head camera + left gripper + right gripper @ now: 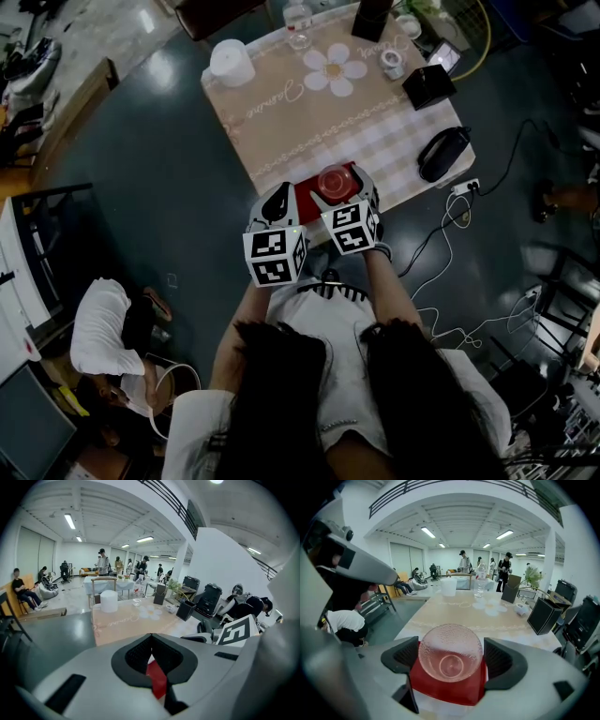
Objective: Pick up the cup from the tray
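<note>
A clear dimpled cup [335,182] [450,652] stands on a red tray [308,201] [449,690] at the near edge of the checked table [319,112]. In the right gripper view my right gripper [450,660] is open. Its black pads [405,656] sit on either side of the cup, very close to its rim, and I cannot tell if they touch. My left gripper [278,201] [151,641] is at the tray's left side. Its jaws are closed together, with a strip of the red tray [157,680] pinched between them.
Farther back on the table are a white roll [232,63], a water bottle [298,22], a black box [428,86] and a black bag [442,152]. A power strip [466,186] and cables lie on the floor to the right. A person crouches at the lower left [98,328].
</note>
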